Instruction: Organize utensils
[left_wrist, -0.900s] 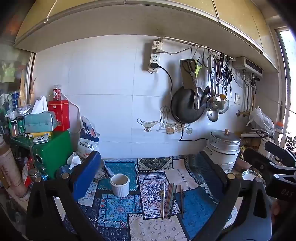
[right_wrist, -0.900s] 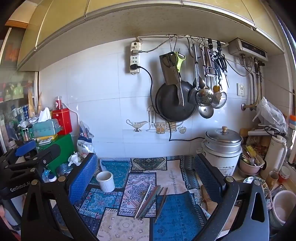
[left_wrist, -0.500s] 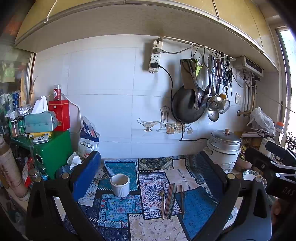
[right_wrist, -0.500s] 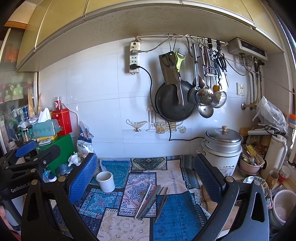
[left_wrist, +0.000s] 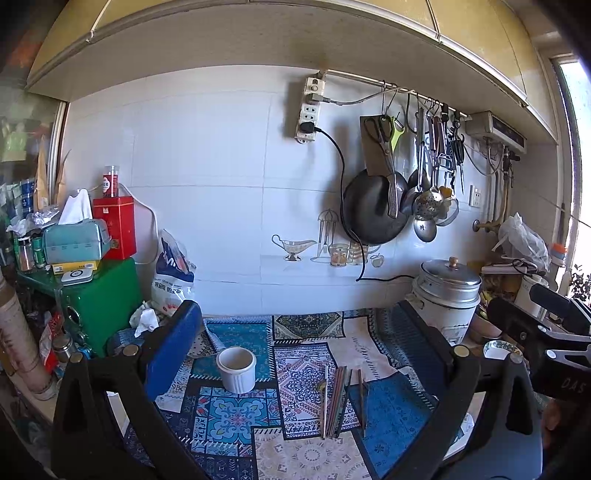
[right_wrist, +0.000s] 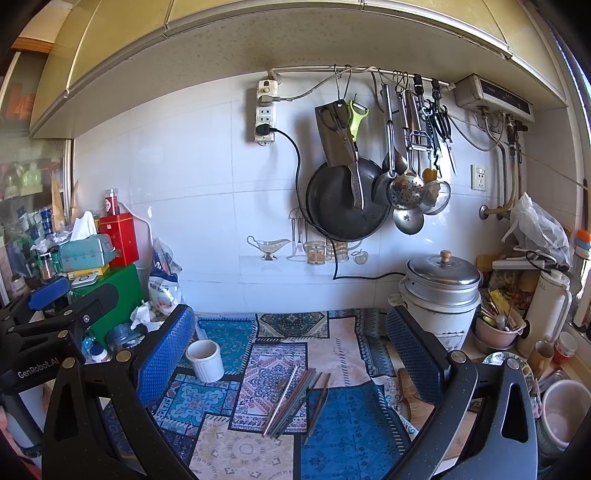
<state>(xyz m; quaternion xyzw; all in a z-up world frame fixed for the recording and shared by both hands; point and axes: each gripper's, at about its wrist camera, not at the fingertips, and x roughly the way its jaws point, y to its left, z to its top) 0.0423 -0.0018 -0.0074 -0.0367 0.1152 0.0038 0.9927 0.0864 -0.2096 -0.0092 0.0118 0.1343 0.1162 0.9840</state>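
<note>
White cup (left_wrist: 236, 370) stands empty beside chopsticks (left_wrist: 338, 398).

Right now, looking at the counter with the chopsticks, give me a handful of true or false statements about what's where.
1. The chopsticks lie flat on the patterned mat. True.
2. The white cup already holds some chopsticks. False: it stands upright and looks empty.
3. The cup sits to the left of the chopsticks. True.
4. The right gripper is shut on a chopstick. False: its jaws stand wide open with nothing between them, above the mat.
5. The left gripper also has open, empty jaws. True.
6. The metal pot has its lid off. False: the lid with its knob sits on it.
</note>
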